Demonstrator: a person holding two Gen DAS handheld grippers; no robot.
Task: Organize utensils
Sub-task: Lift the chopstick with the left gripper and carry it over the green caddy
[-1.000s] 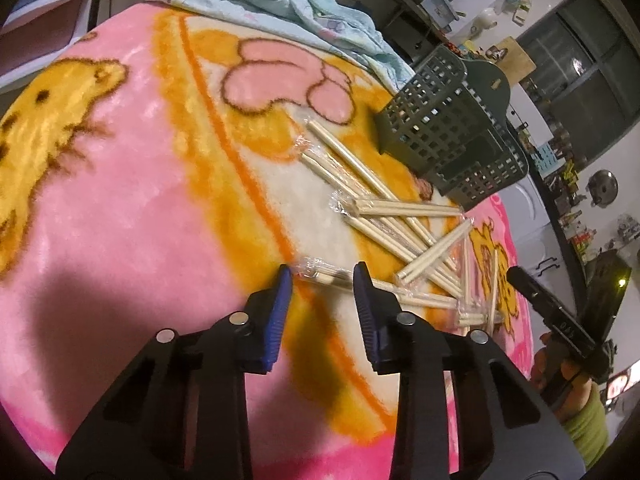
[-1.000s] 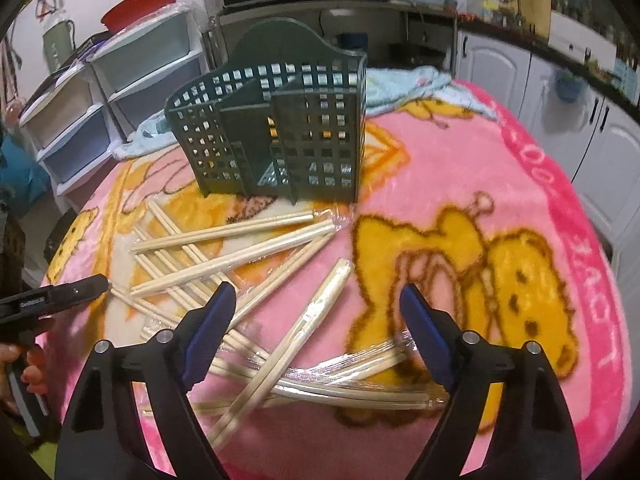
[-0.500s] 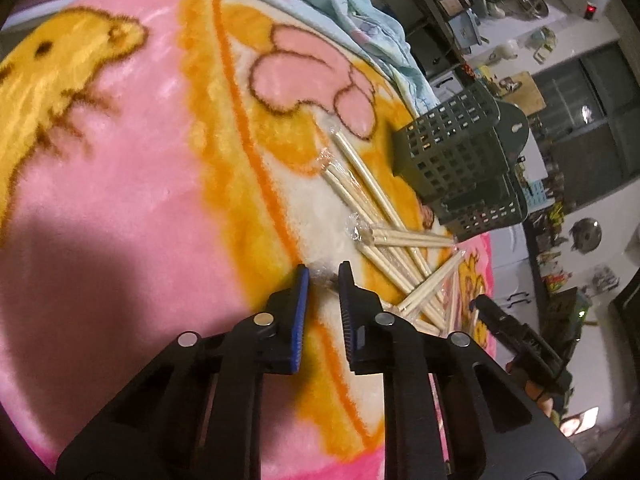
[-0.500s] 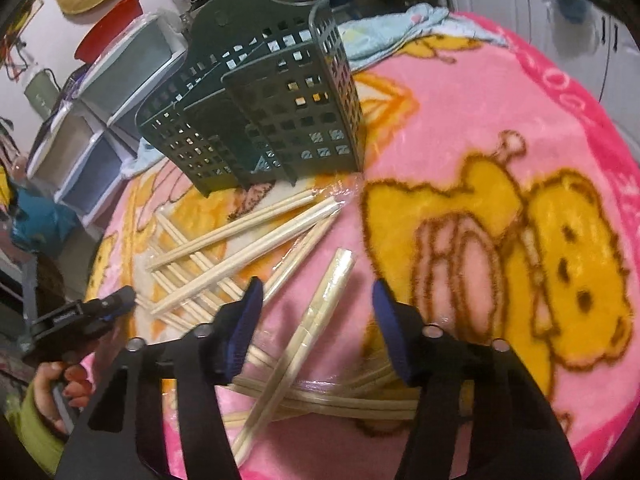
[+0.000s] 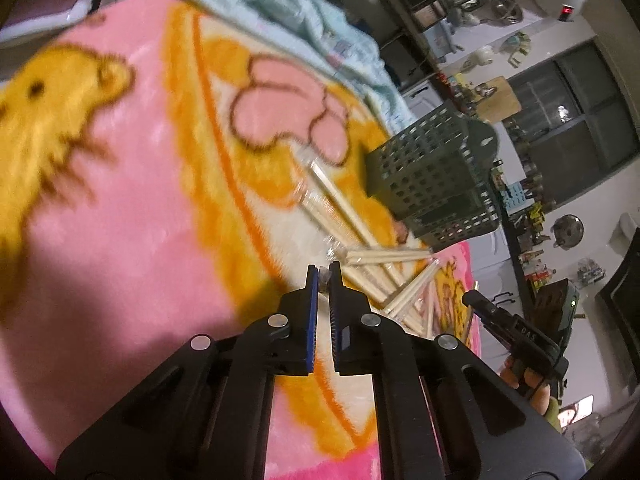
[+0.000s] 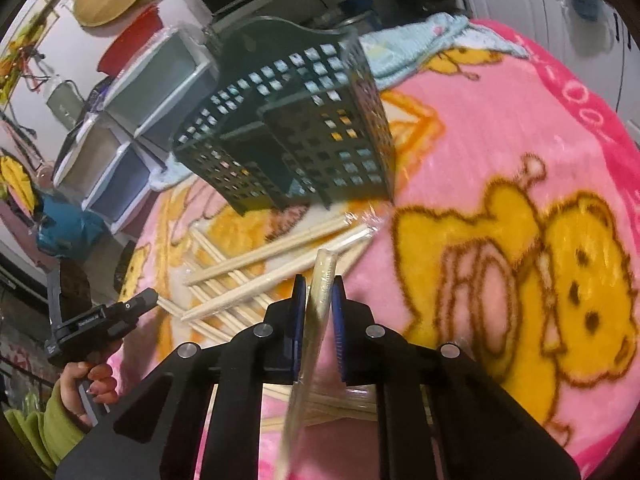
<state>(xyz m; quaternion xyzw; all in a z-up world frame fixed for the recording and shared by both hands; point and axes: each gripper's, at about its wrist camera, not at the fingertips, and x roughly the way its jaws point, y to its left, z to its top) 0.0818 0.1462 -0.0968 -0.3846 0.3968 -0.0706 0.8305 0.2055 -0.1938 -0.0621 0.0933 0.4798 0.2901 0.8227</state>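
Wrapped pairs of pale wooden chopsticks in clear plastic sleeves [image 6: 276, 264] are lying criss-crossed on the pink and yellow cartoon-bear fleece blanket [image 6: 500, 168], just in front of the dark green perforated plastic utensil caddy [image 6: 296, 136], which is sitting toward 12 o'clock in the right wrist view. One sleeved chopstick pair [image 6: 320, 292] is being clenched between the blue pads of the right gripper [image 6: 318, 296], its tip pointing toward 12 o'clock and its tail running back under the black frame. In the left wrist view the pile [image 5: 384, 264] is spreading toward 2 o'clock from the left gripper [image 5: 323, 276], whose jaws are nearly closed, pinching a crinkled bit of clear wrapper [image 5: 325, 276] at their tips; the stick inside is hidden. The caddy [image 5: 436, 176] is standing beyond at 1 o'clock. A light blue crumpled cloth [image 5: 304, 36] is lying on the blanket's far edge, at 12 o'clock.
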